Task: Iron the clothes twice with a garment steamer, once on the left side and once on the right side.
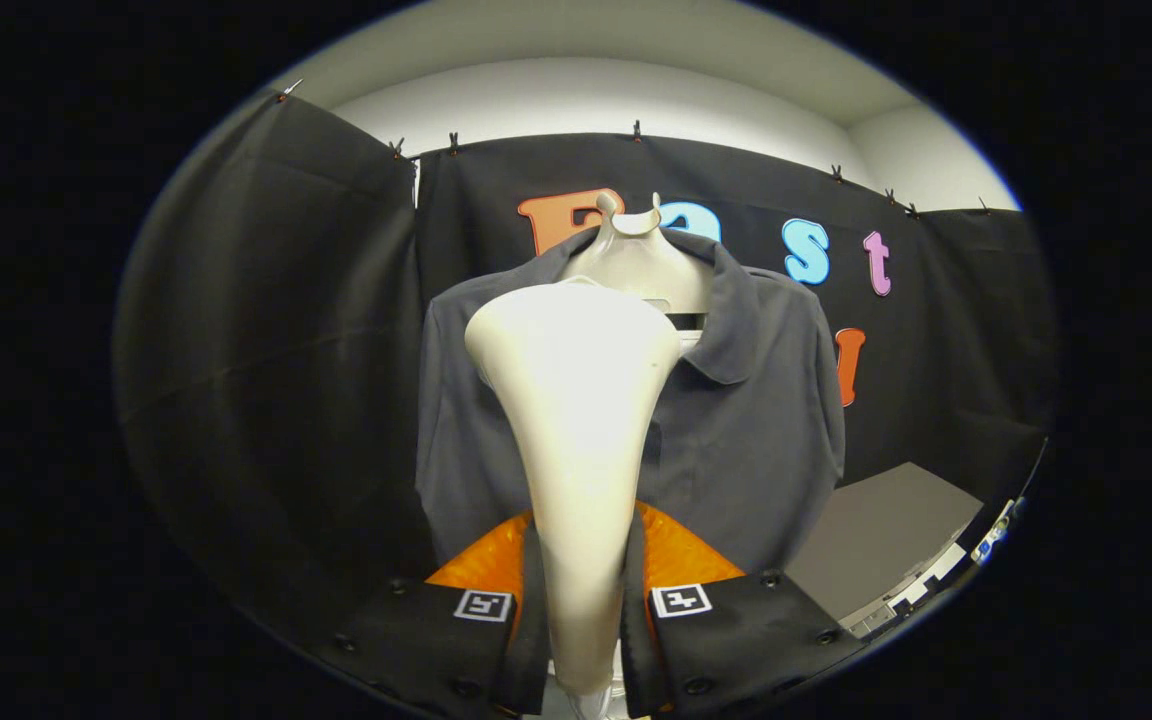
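A dark grey shirt is hanging on a pale hanger, facing the camera and taking up most of the middle. The cream steamer is standing upright right in front of the shirt's left half, its wide head up near the collar. The gripper is clamping the steamer's narrow handle, both fingers pressing on it. A grey counter is sitting off to the right, beyond the fingers.

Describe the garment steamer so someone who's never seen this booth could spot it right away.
Find the dark grey collared shirt hanging on a pale hanger against the black cloth wall. In front of the shirt rises the garment steamer, its handle clamped between the gripper fingers. It is the one cream, funnel-shaped thing, widening toward its head.
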